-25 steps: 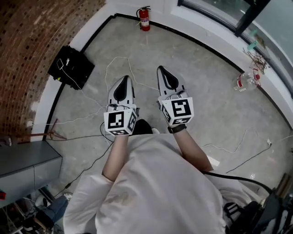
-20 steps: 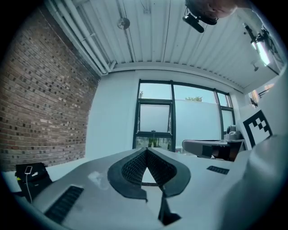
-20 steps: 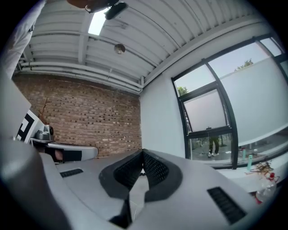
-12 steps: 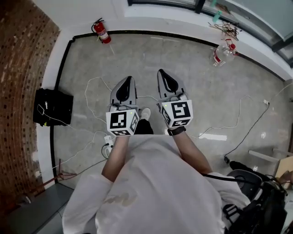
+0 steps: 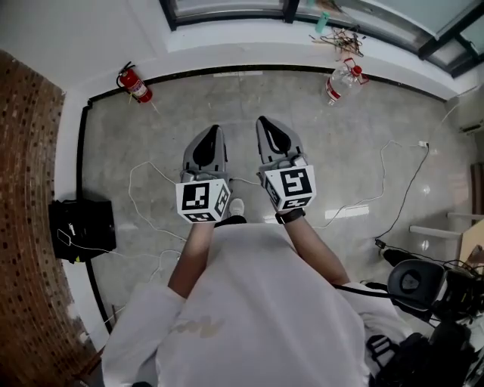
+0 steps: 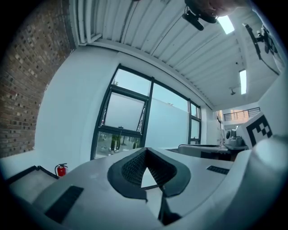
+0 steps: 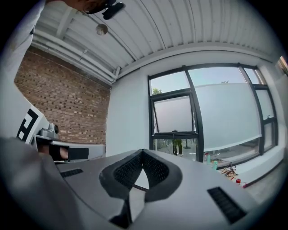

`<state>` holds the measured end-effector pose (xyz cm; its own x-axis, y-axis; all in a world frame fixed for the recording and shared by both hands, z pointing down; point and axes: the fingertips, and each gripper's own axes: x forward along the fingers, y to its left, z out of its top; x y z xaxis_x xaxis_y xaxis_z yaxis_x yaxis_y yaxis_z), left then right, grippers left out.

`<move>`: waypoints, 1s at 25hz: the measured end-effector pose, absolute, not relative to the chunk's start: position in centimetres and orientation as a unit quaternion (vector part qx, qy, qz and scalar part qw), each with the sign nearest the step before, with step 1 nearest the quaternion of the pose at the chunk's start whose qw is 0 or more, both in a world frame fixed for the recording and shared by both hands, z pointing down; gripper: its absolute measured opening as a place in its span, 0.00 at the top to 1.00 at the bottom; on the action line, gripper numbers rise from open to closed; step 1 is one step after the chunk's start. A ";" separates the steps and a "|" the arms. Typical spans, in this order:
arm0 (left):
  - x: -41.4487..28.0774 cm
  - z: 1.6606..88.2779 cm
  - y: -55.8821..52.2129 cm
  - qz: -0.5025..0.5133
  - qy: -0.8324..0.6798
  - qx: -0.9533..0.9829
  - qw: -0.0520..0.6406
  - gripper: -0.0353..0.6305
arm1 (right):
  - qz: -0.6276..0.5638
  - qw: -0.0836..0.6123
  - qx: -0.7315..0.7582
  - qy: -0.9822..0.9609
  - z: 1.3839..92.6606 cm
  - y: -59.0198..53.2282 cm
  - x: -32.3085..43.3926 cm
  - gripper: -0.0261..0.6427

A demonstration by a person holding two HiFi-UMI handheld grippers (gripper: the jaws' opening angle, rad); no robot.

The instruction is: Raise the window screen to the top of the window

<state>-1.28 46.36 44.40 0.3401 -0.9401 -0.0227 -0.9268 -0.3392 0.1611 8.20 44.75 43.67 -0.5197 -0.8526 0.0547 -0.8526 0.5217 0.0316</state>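
Both forearms (image 5: 193, 253) outstretched, left gripper (image 5: 214, 129) and right gripper (image 5: 262, 120) level, side by side, clenched empty.

window (image 5: 227, 6) cut by top edge, sill clutter (image 5: 344, 35) indistinct

A red fire extinguisher (image 5: 134, 85) stands on the concrete floor (image 5: 227, 98) at the foot of the white wall. Left of the extinguisher runs a brick wall (image 5: 26, 189). Nearer the camera than the extinguisher sits a black case (image 5: 83, 229). Well to the extinguisher's right lies a clear plastic bottle (image 5: 340, 79), and farther right a white cable (image 5: 401, 178) trails across the floor.
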 end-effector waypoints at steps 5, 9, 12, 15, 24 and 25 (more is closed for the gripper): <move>-3.7 44.5 41.9 -0.059 -0.571 0.817 0.061 0.94 | 0.004 0.042 0.494 -0.869 44.1 39.8 5.9 0.96; -6.3 44.1 37.3 -0.052 -0.588 0.805 0.050 0.94 | -0.005 0.056 0.490 -0.870 43.9 36.2 4.3 0.96; -7.3 44.1 35.0 -0.053 -0.586 0.807 0.048 0.94 | -0.007 0.057 0.496 -0.866 44.1 33.9 3.8 0.96; -6.6 44.7 33.3 -0.049 -0.578 0.812 0.059 0.94 | 0.006 0.051 0.504 -0.862 44.4 31.7 4.5 0.96; -2.6 46.2 21.9 -0.031 -0.572 0.817 0.065 0.94 | 0.048 0.050 0.490 -0.869 47.1 19.2 6.4 0.96; -2.6 46.1 19.7 -0.030 -0.576 0.814 0.065 0.94 | 0.054 0.048 0.487 -0.870 47.0 16.8 6.5 0.96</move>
<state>-2.62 19.70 46.11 0.3345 -0.9421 0.0257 -0.9343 -0.3279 0.1399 6.49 16.79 47.00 -0.5206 -0.8430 0.1352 -0.8533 0.5193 -0.0475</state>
